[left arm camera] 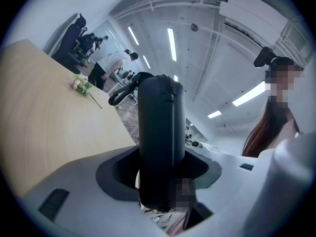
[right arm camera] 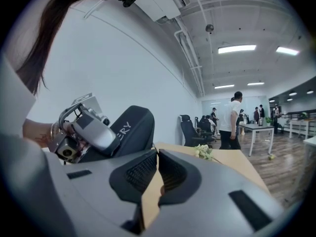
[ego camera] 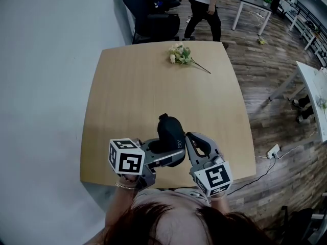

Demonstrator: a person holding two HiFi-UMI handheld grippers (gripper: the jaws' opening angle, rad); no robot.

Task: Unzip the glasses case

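The dark, hollowed pads (left arm camera: 111, 174) of the left gripper (left arm camera: 162, 162) are pressed on the near end of the glasses case (left arm camera: 160, 117), which is clamped edge-up between the jaws. The case is a black, rounded hard shell with a matte, fabric-like skin. A zip seam (left arm camera: 170, 112) runs along its upper edge, a dark loop (left arm camera: 118, 95) hangs at its far end, and white lettering is printed on one face. From the grip, the case is pointed away from the person, nearly level.

The ribbed black fingers (right arm camera: 140, 169) of the right gripper (right arm camera: 157, 152) are drawn together until their tips meet, and nothing is seen between them. This gripper is held just to the right of the case, also nearly level. Whether it touches the shell cannot be told.

Both grippers are smooth grey plastic, each topped behind the case by a white cube with black square markers (ego camera: 126, 157) (ego camera: 213, 178). A bangle is worn on the left wrist (ego camera: 125, 186).

Below the case lies the near part of a pale wood-grain table (ego camera: 133, 101). Well beyond the case, a small bunch of white flowers (ego camera: 180, 54) is laid flat.
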